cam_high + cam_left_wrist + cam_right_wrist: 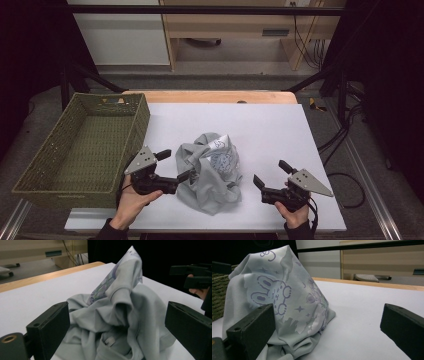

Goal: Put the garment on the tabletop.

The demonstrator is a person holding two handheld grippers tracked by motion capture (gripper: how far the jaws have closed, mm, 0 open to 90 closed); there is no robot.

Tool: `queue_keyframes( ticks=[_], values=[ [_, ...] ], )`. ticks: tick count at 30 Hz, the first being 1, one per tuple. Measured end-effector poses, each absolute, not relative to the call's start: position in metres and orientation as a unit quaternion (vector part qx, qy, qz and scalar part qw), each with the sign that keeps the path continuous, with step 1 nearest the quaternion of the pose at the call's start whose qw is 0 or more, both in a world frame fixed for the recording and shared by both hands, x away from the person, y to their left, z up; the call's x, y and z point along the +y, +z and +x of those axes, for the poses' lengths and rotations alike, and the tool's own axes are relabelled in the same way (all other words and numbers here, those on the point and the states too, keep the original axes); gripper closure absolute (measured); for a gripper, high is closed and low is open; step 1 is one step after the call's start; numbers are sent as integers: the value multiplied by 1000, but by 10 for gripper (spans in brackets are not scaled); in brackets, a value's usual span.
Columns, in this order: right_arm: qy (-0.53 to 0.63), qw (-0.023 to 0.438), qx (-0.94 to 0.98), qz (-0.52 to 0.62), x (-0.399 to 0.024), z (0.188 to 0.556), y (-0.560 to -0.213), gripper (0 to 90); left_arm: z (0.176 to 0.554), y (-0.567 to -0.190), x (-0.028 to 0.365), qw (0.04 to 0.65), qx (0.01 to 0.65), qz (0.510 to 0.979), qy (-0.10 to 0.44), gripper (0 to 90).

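A crumpled pale grey garment (212,170) with a purple cartoon print lies heaped in the middle of the white table top (270,130). My left gripper (175,165) is open at the garment's left edge, its jaws spread on either side of the folds (120,315). My right gripper (272,174) is open too, a short way to the right of the heap, not touching it. In the right gripper view the printed side of the garment (279,297) rises just beyond the left jaw. The right gripper (193,277) also appears far right in the left gripper view.
A green woven basket (132,132) stands along the table's left side, close to my left hand. A wooden table edge (210,96) runs along the back. Cables and black frame posts stand off the table to the right.
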State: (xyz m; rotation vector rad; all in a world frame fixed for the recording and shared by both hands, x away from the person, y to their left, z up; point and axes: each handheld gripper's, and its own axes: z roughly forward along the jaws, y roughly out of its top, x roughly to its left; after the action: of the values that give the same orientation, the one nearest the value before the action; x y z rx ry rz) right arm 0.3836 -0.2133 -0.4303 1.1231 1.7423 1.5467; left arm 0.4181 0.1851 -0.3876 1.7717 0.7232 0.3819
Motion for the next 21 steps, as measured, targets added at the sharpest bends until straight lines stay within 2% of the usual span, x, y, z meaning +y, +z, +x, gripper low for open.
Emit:
queue_keyframes(
  ticks=[9,21],
  values=[
    [577,275,648,414,-216,383,-430,3,405,-398,213,566,338,732,173,40],
    [574,263,652,421,-216,383,-432,3,399,-402,229,572,356,714,190,44]
  ],
)
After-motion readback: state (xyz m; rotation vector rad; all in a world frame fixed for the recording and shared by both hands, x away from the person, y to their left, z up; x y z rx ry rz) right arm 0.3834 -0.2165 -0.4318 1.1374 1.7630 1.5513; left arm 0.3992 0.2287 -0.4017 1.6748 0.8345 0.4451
